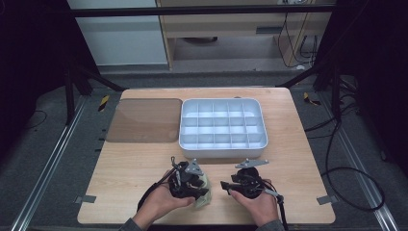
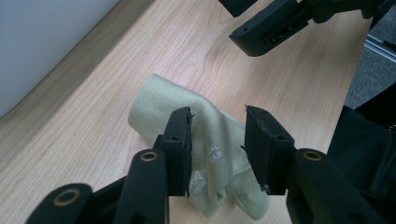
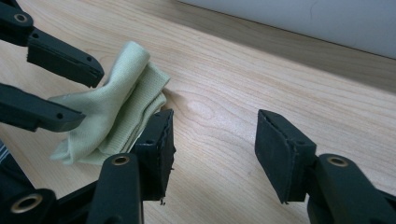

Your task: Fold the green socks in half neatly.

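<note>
Folded sock lying free on the worktop between loosened jaws, box not yet filled.

At the worktop's point(image 1: 144, 159) 7 o'clock, the left gripper point(image 2: 217, 135) has its jaws a little apart on either side of the pale green folded knit sock point(image 2: 210, 140), seemingly without pressing it. At 5 o'clock the right gripper point(image 3: 212, 149) stands half open over bare wood, holding nothing. I judge that the sock must next be gripped again and carried to the white plastic divided box point(image 1: 223, 126) at 12 o'clock.

Lab: wooden table point(image 1: 144, 163) amid aluminium rails point(image 1: 53, 159), cables point(image 1: 337, 168).
</note>
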A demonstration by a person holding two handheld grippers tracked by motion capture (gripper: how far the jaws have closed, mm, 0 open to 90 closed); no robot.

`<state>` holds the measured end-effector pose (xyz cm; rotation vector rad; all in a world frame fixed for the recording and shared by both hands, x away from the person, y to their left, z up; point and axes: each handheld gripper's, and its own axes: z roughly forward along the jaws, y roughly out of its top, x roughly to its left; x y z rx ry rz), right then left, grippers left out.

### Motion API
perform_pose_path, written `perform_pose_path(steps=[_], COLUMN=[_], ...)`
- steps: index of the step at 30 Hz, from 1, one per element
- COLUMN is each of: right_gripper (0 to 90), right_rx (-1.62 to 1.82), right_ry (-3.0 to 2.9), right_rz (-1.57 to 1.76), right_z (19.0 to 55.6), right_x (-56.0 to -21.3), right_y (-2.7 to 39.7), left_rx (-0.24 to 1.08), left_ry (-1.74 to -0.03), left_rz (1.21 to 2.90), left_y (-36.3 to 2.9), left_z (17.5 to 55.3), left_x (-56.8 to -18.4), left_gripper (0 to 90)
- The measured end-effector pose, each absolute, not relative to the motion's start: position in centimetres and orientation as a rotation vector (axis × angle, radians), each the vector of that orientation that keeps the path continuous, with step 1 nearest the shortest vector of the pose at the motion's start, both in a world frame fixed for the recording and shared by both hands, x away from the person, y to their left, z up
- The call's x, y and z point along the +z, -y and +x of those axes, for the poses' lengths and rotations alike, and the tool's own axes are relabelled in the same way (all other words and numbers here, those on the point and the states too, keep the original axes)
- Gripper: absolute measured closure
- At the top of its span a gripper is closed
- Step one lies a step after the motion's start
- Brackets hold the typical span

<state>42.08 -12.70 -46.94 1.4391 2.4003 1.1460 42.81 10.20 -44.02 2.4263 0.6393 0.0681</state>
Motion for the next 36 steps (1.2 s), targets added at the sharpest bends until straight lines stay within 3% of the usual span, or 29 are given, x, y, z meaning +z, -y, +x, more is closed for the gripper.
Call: perform_pose_path(steps=[10,17,22,27,36], right_gripper=[46.4,41.1,37.0,30.7,34.4], right_rx=[1.159,1.2,1.216,1.168,1.039], right_ry=[-2.396,-2.395,-2.417,-2.467,-2.514], right_rz=[1.431,1.397,1.348,1.351,1.413], right_z=[42.0,41.8,42.2,43.5,43.7], right_x=[-46.5,-44.5,-42.9,-43.2,-45.9], right_y=[12.7,11.3,8.7,6.0,4.7], left_rx=[0.139,0.264,0.321,0.333,0.345], left_ry=[-0.675,-0.803,-0.881,-0.962,-1.05], left_rz=[2.369,2.321,2.302,2.287,2.281], left_y=[-12.1,-15.9,-19.3,-22.6,-26.3], left_z=[42.5,43.3,43.7,43.7,43.7], left_x=[-42.3,-41.3,-42.2,-44.4,-47.5], left_gripper=[54.0,28.0,18.8,15.8,15.8])
